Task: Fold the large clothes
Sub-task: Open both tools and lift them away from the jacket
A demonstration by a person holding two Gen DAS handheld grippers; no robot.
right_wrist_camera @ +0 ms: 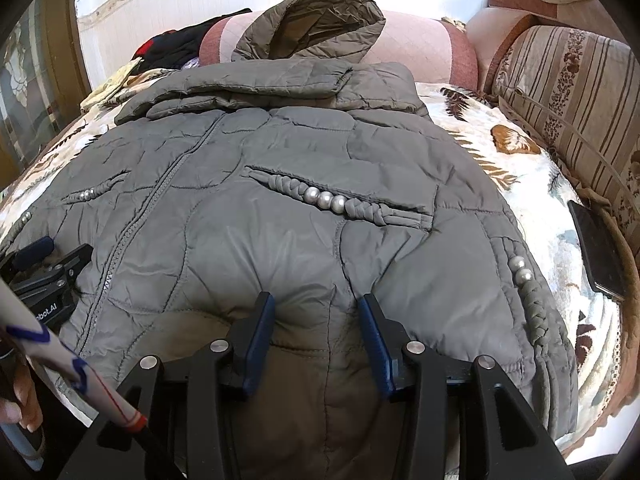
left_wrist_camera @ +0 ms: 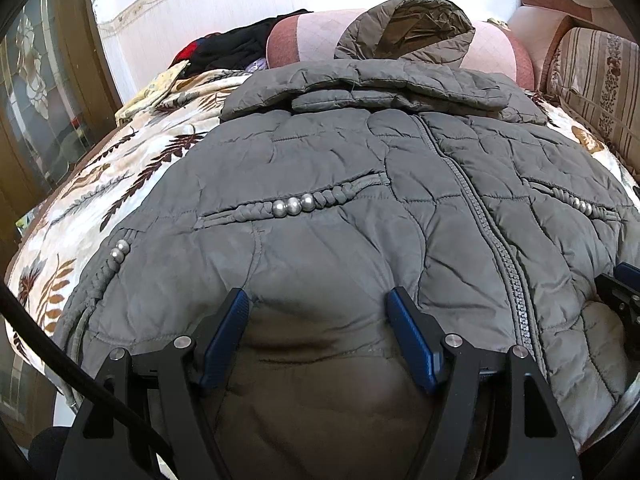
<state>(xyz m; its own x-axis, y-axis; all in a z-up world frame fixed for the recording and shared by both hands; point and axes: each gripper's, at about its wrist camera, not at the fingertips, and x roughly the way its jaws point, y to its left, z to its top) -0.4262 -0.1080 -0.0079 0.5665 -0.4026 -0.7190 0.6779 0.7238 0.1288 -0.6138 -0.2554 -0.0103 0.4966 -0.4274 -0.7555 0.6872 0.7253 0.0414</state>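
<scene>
Grey padded jacket (left_wrist_camera: 360, 168) lying front-up on bed (left_wrist_camera: 120, 184), hood far | left gripper (left_wrist_camera: 316, 304), right gripper (right_wrist_camera: 316, 304): fingers spread, straddling near hem | likely poised to pinch and fold it away

leaf-print bedspread (left_wrist_camera: 120, 184), pink bolster (right_wrist_camera: 420, 52), dark clothes pile (left_wrist_camera: 236, 50), phone (right_wrist_camera: 598, 252)

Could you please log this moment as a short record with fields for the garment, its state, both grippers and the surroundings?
garment: grey quilted jacket
state: front up, zipped, sleeves folded across the chest, hood against a pink bolster
surface: leaf-print bedspread
left gripper: open, at the hem
right gripper: open, at the hem
nearby: dark phone on the bedspread
</scene>
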